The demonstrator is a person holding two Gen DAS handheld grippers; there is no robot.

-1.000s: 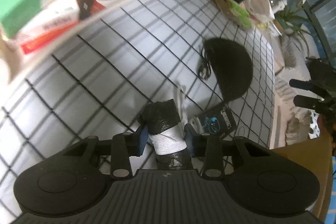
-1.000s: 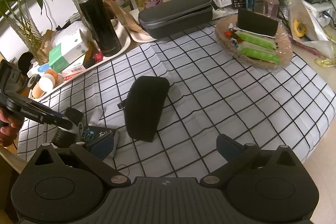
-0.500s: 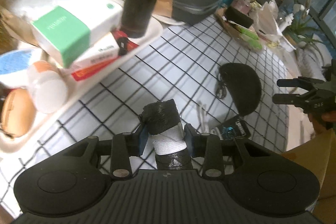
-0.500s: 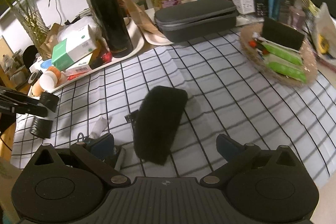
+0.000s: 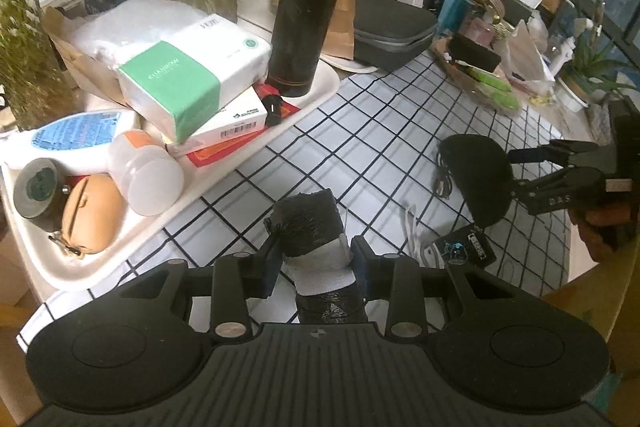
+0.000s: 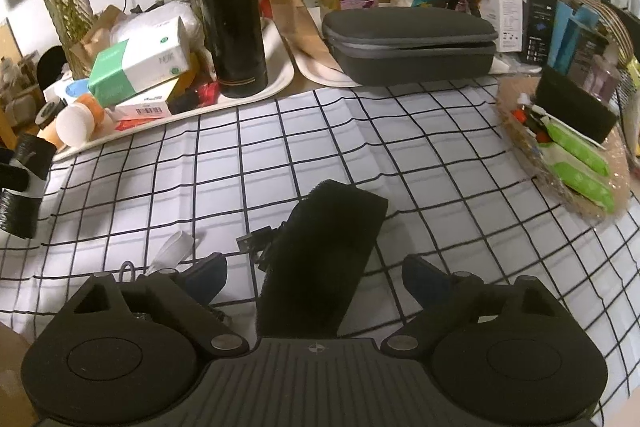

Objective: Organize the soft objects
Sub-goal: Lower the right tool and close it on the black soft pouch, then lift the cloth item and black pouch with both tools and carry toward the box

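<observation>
Left gripper [image 5: 314,263]: jaws clamped on black-and-white roll [image 5: 310,227], held above the counter [image 6: 400,155]. Right gripper [image 6: 314,277]: jaws wide, straddling black pouch [image 6: 320,259], whose long axis runs toward 1 o'clock. Right hand is nearer.

We see dim indoor light, soft shadows lying across the checked cloth [image 6: 400,163], strong fisheye bending at the edges, and blurred plants [image 5: 24,39] at far left.
</observation>
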